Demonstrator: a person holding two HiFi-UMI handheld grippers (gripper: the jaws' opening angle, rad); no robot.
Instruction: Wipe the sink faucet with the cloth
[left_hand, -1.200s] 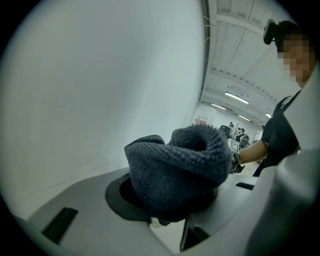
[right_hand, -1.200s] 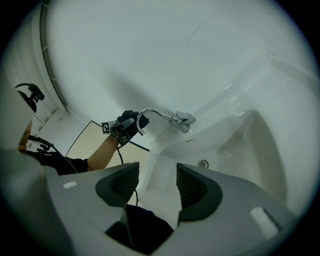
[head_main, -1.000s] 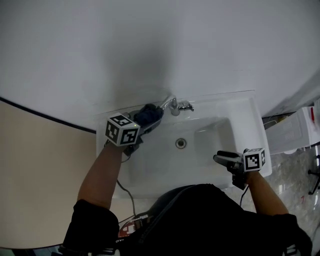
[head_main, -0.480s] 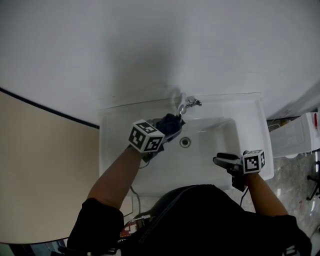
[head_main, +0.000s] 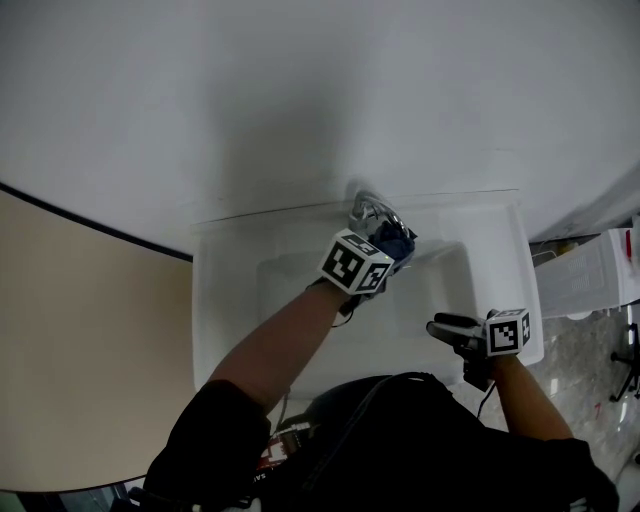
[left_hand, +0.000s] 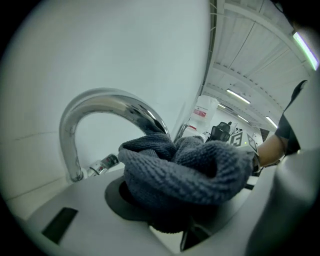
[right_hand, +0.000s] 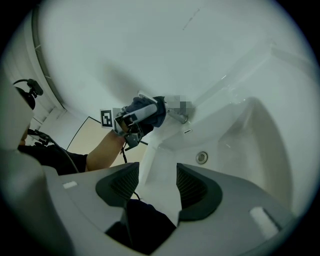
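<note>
Left claw (head_main: 380, 256) has swept rightward across the sink (head_main: 225, 300) to the faucet (left_hand: 95, 105) spout, clenched on the bunched cloth (left_hand: 185, 172). Right claw (right_hand: 158, 183) gapes, empty. Cloth looks soft, light, compliant; best gripped at its bunched middle, loose folds facing the chrome.

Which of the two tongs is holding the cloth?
The left tongs: a dark cloth is clamped in them at the faucet. The right tongs are open and empty, by the sink.
</note>
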